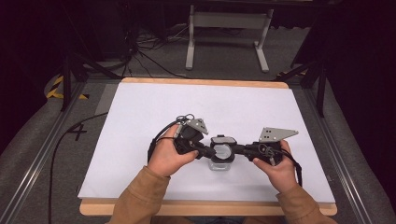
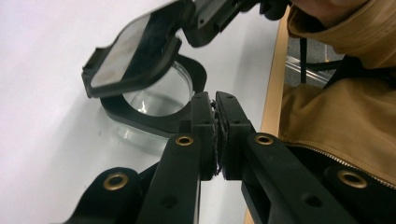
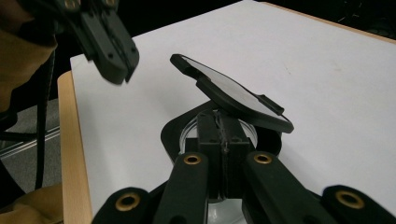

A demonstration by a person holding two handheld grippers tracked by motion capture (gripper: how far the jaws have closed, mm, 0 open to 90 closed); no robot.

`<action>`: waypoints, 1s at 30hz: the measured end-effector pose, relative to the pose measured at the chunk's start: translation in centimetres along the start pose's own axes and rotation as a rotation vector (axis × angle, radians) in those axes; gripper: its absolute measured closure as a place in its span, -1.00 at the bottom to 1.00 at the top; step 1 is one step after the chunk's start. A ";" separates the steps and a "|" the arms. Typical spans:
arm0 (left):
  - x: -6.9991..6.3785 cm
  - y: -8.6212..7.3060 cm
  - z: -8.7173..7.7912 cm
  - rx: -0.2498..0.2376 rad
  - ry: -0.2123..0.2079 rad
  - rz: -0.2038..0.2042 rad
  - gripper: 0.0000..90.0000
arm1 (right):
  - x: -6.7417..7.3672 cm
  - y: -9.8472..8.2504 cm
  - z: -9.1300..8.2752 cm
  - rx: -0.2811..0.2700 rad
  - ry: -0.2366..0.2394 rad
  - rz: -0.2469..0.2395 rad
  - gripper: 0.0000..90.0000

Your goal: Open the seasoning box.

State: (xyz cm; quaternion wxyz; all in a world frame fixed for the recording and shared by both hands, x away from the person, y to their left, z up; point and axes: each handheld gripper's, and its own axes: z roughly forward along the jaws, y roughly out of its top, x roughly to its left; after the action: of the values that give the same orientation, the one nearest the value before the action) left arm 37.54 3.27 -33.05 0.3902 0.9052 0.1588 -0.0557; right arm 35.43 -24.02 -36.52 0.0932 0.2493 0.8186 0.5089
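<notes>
A small clear container (image 1: 219, 162) with a black rim was seen standing on the white table (image 1: 210, 102), close to the middle of its near edge, between the two hands. Its flat black lid (image 3: 233, 93) was tilted up on one side, so the mouth lay partly uncovered; opening the lid was judged to be the step in hand.

The left gripper (image 2: 215, 100) was clenched with nothing seen between its jaws, and in the right gripper view it was held just off the container, towards the near edge. The right gripper (image 3: 223, 119) was likewise closed, its tips set at the rim under the raised lid. Whether a thin tab was pinched there could not be told.

To do the step well, the body would best be steadied at its rim by one claw. The lid would then be swung back gently about its hinge, so the light container was not dragged or tipped.
</notes>
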 end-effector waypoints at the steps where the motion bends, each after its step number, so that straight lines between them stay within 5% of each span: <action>1: 0.1 -0.1 0.2 0.003 0.005 -0.007 0.93 | 0.0 0.0 0.1 0.000 -0.001 0.005 1.00; 8: 0.5 -0.2 1.6 -0.030 0.054 -0.049 0.95 | -0.2 0.2 0.2 -0.021 -0.004 0.008 1.00; 15: 0.8 0.2 1.5 -0.114 0.163 -0.043 0.99 | -0.1 -0.1 -0.1 -0.024 -0.012 0.016 1.00; 21: 1.2 0.6 1.2 -0.190 0.166 -0.048 0.99 | 0.1 -0.9 0.3 0.015 -0.005 0.020 1.00; 30: 2.4 1.2 1.0 -0.222 0.187 -0.060 0.89 | 0.4 -2.0 0.6 0.065 0.003 0.031 1.00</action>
State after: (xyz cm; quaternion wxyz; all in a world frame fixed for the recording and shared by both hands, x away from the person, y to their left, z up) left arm 40.24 2.30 -33.44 0.4695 0.8526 0.2268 0.0349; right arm 34.68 -24.04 -38.48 0.0760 0.2643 0.8309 0.4838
